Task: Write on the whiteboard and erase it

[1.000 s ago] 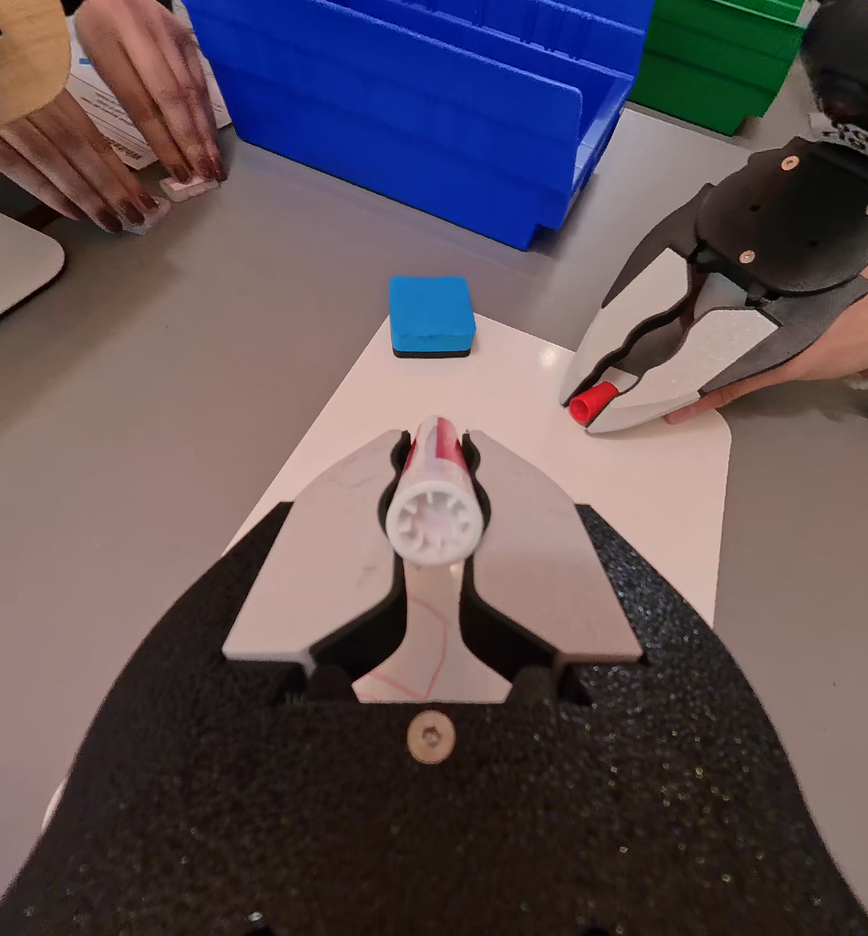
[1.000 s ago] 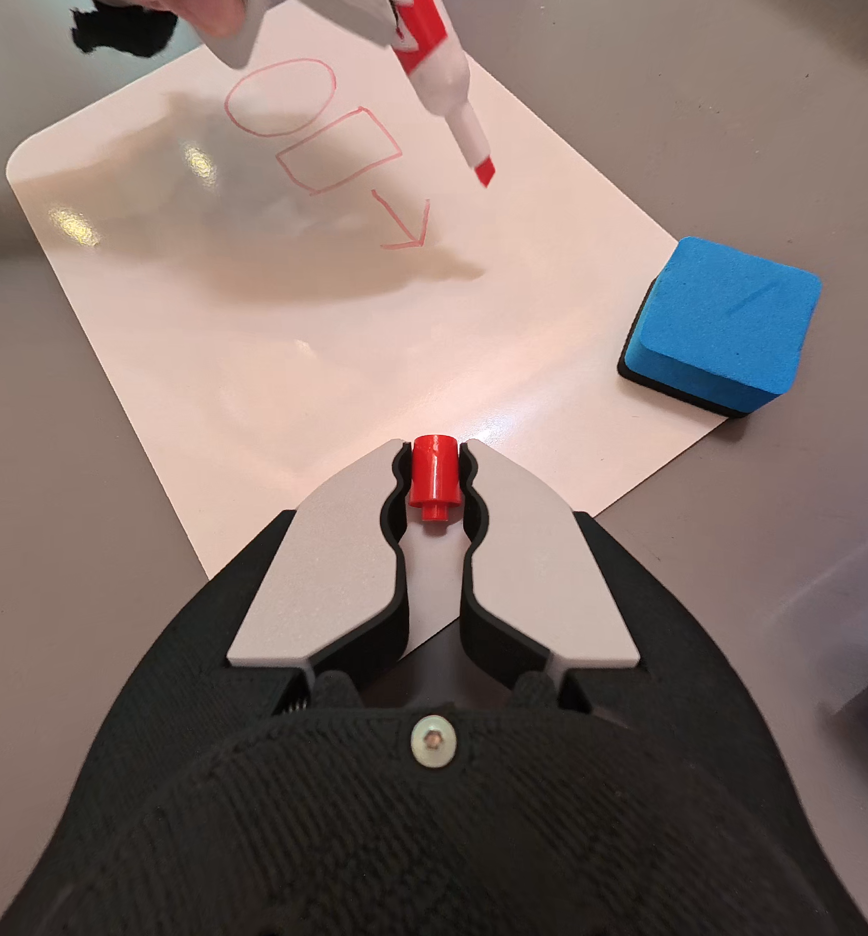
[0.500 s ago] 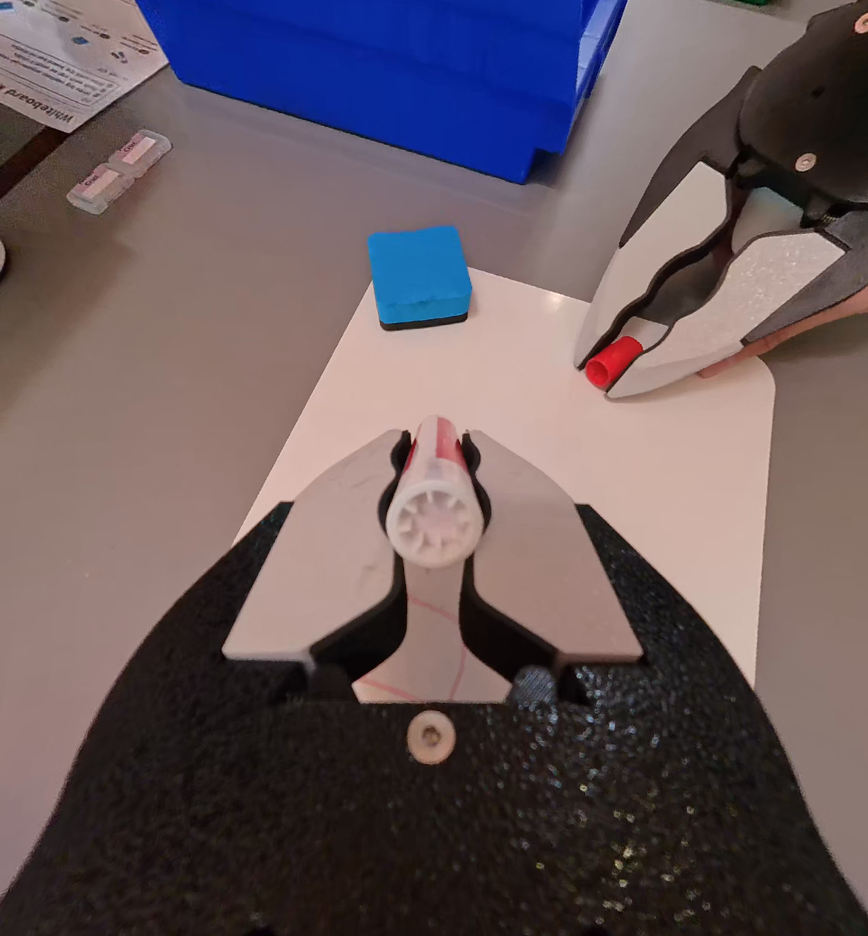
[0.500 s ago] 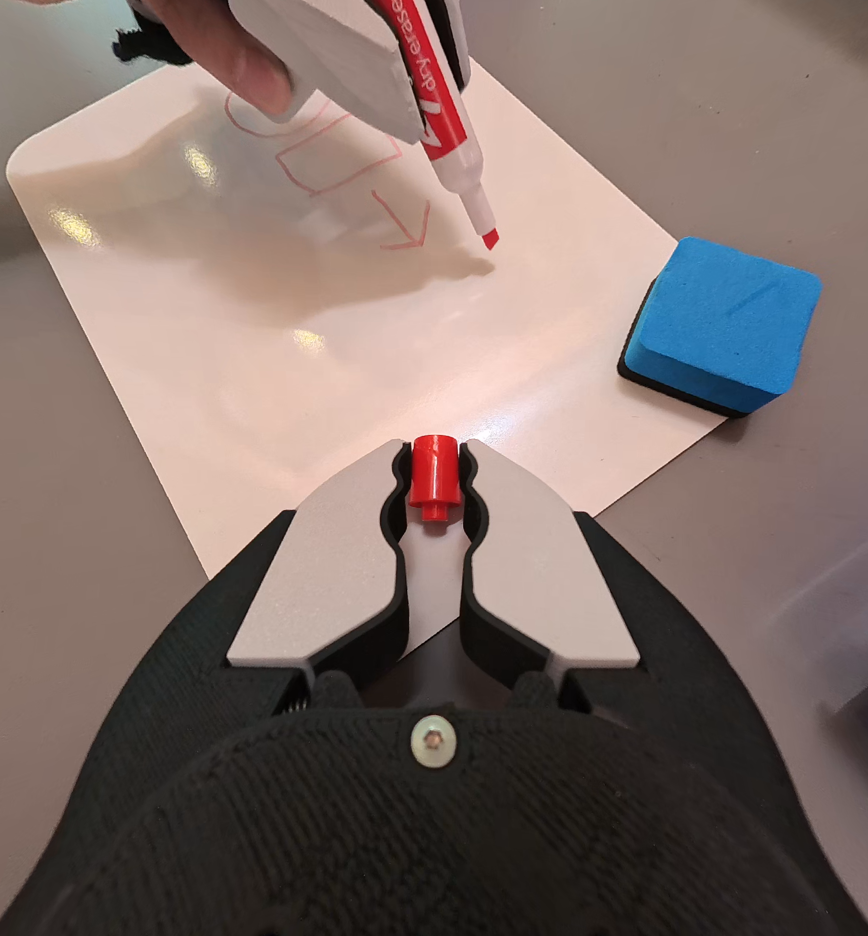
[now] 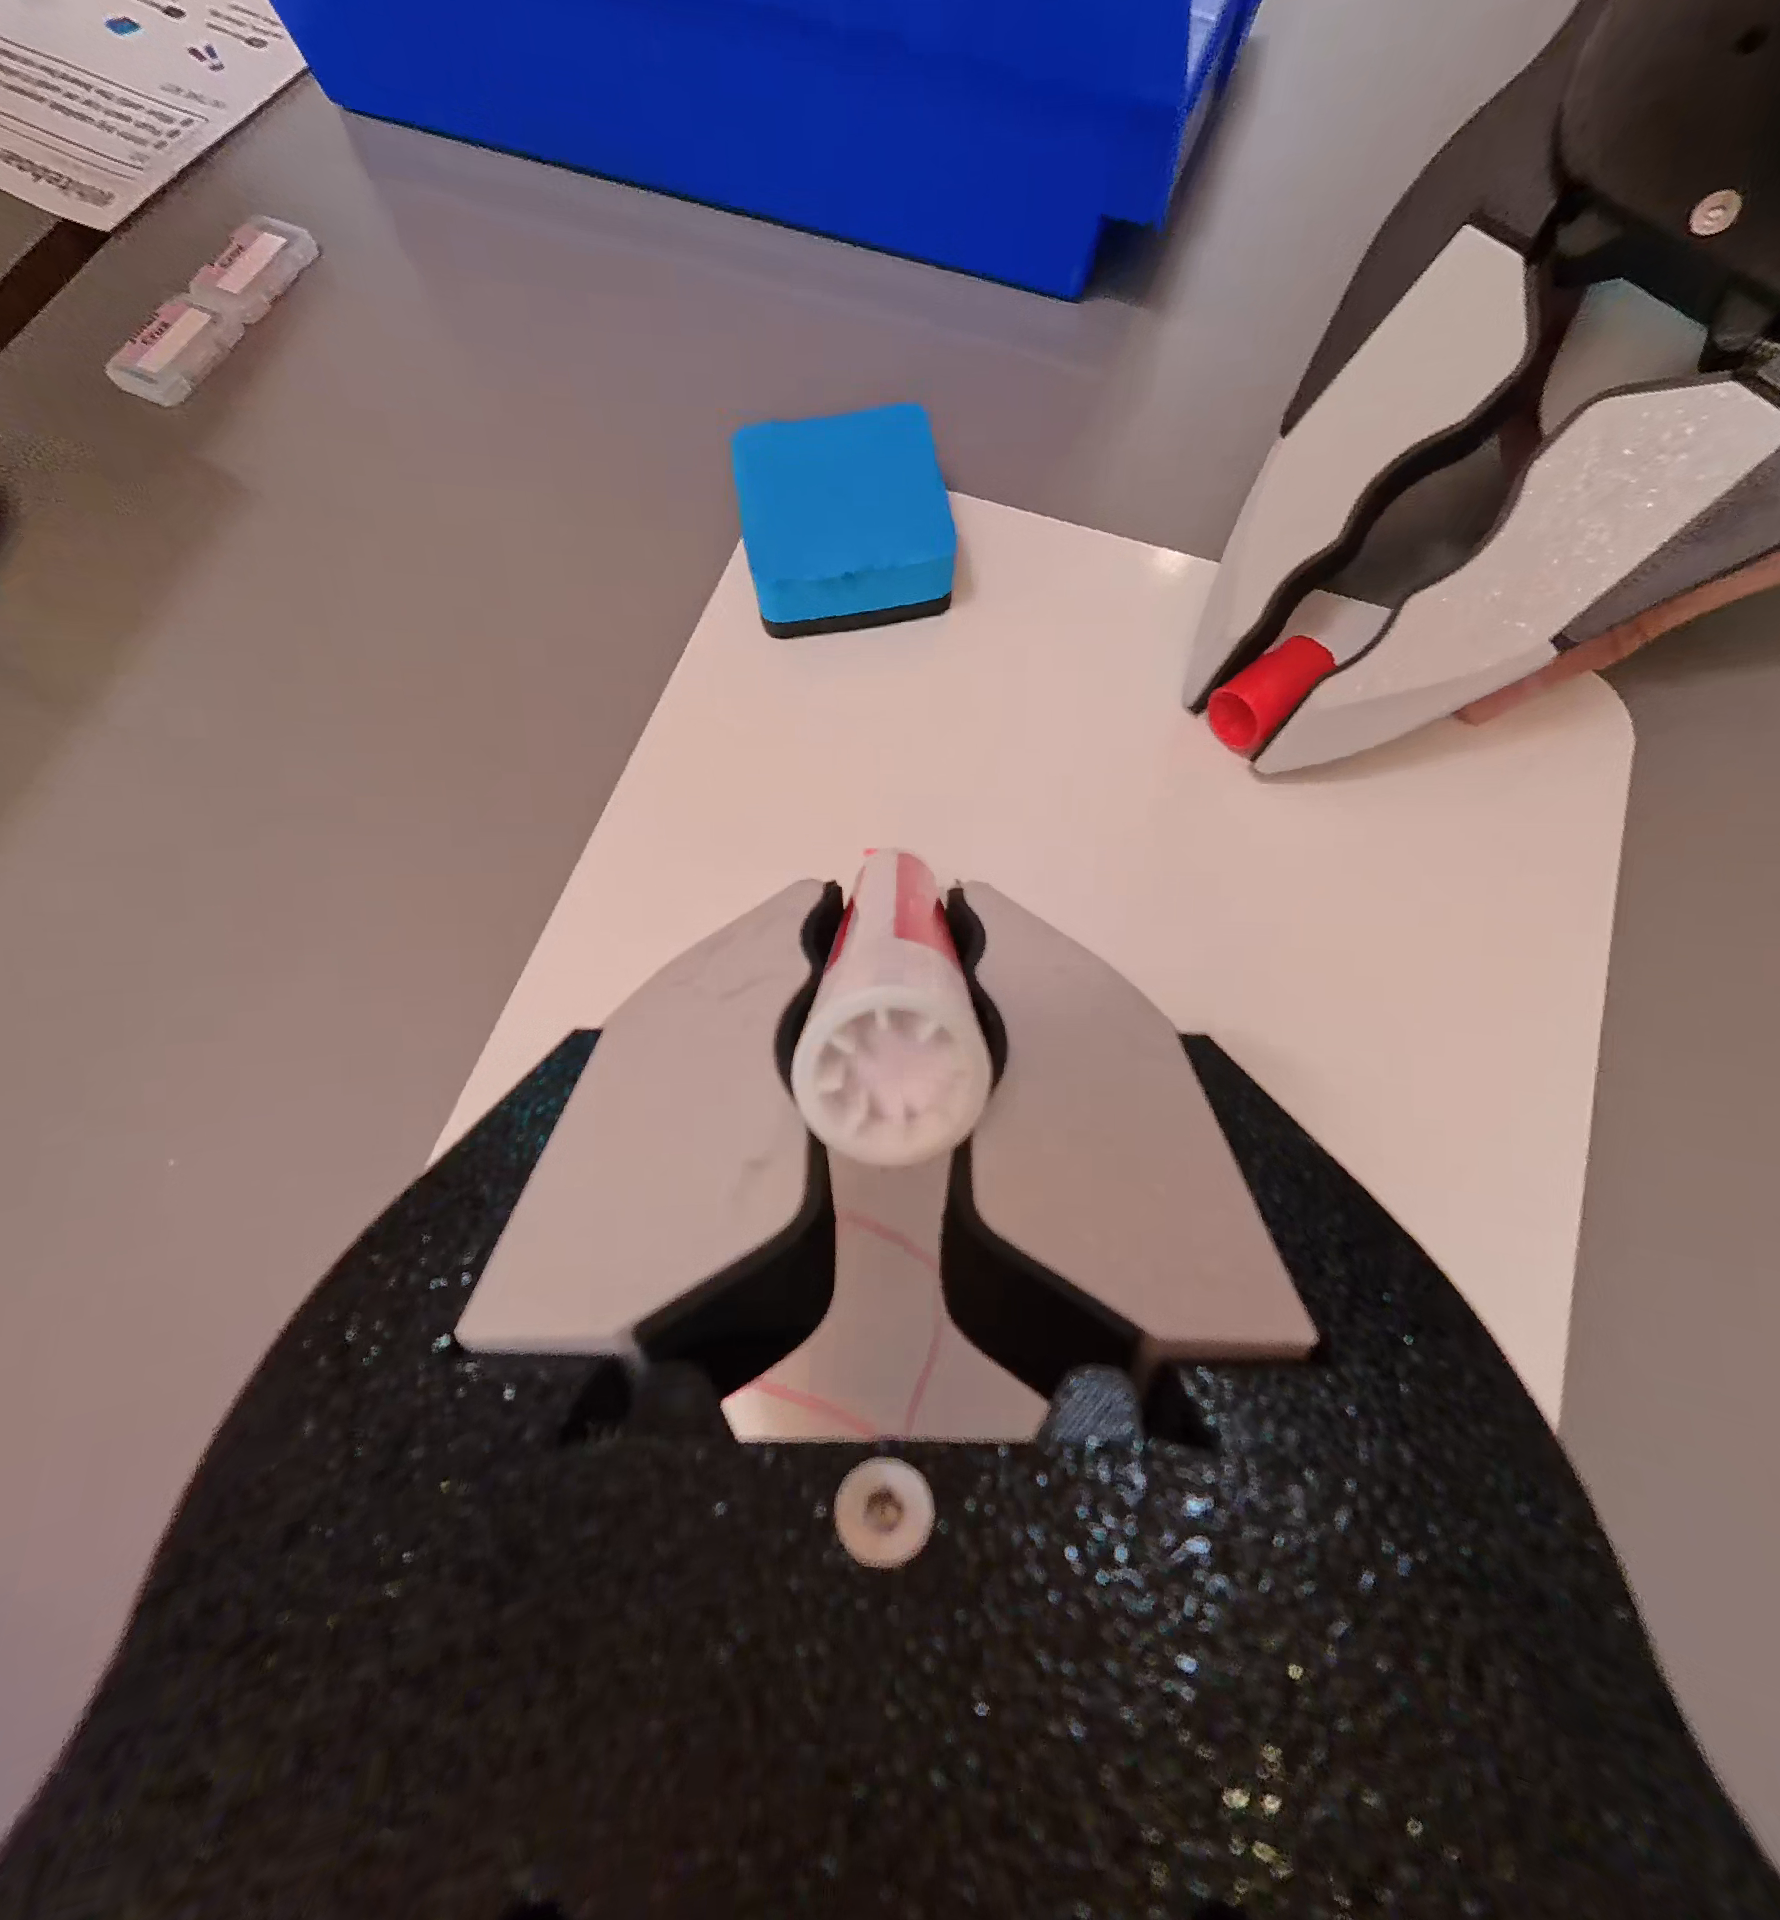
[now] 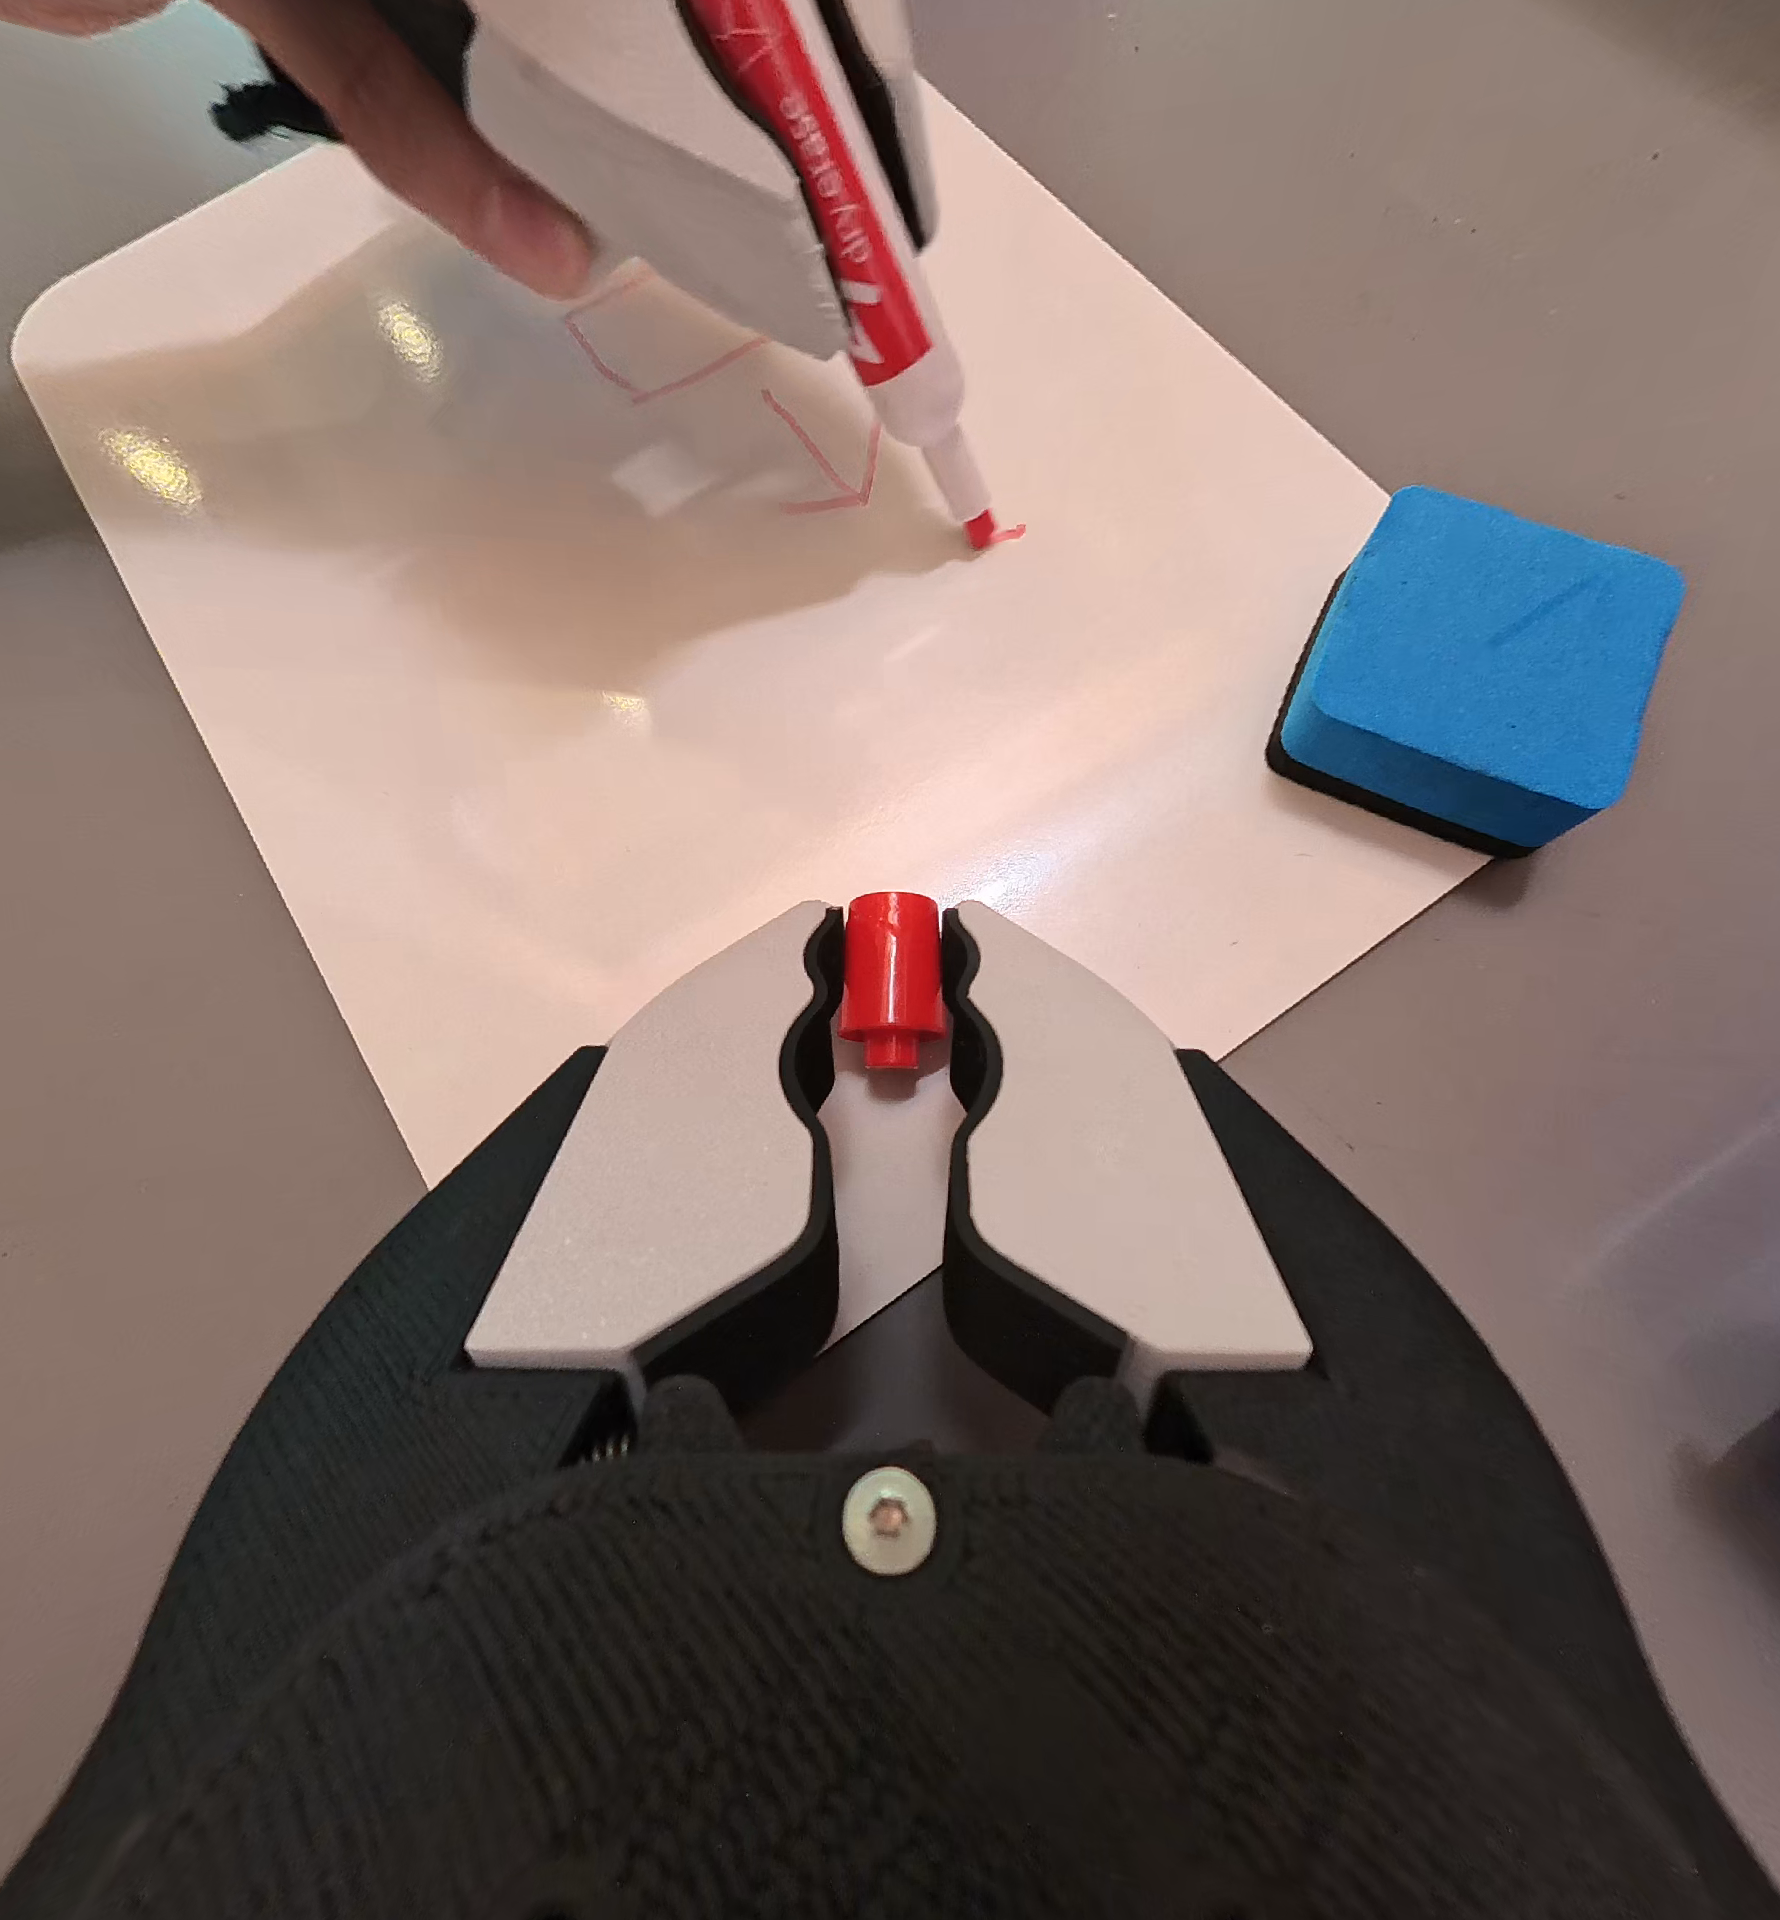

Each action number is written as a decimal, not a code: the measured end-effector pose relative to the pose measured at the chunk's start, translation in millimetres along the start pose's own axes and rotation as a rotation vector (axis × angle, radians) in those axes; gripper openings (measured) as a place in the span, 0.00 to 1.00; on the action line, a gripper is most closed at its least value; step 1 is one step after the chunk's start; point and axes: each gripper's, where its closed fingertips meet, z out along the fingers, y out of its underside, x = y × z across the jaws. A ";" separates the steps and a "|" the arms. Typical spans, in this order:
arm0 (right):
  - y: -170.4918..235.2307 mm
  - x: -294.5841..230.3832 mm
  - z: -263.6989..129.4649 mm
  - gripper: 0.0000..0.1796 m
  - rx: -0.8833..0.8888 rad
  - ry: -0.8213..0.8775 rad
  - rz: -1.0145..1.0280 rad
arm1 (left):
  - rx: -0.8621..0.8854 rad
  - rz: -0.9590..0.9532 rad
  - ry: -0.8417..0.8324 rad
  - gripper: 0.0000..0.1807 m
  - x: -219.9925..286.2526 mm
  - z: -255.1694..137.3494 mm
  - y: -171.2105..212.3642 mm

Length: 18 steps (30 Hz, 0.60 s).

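My left gripper (image 5: 888, 894) is shut on a red dry-erase marker (image 5: 886, 1029), seen end-on. In the right wrist view the marker (image 6: 875, 312) slants down and its red tip touches the white whiteboard (image 6: 553, 831), beside a short fresh red mark. Red drawn shapes and an arrow (image 6: 824, 468) lie on the board, partly hidden by the left gripper. My right gripper (image 6: 891, 914) is shut on the red marker cap (image 6: 888, 982) and rests at the board's corner; it also shows in the left wrist view (image 5: 1270, 717). A blue eraser (image 6: 1478, 665) sits at the board's edge.
A blue plastic bin (image 5: 761, 114) stands behind the board. A printed sheet (image 5: 86, 94) and two small clear cases (image 5: 211, 312) lie at the far left on the grey table (image 5: 346, 623). A hand's finger (image 6: 512, 208) shows beside the left gripper.
My left gripper has come down and toward the right gripper, bringing the marker tip from above the board onto it past the arrow. The right gripper with the cap has not moved.
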 end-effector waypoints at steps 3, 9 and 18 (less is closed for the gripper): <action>0.0 0.0 0.0 0.10 0.000 0.000 0.000 | -0.019 0.015 0.007 0.11 8.3 -5.4 3.8; 0.0 0.1 0.0 0.10 0.000 0.000 0.000 | -0.028 0.029 0.017 0.11 28.1 -14.2 10.6; 0.0 0.2 -0.1 0.10 0.000 0.000 0.000 | 0.102 -0.030 -0.079 0.10 -2.3 -20.8 -18.1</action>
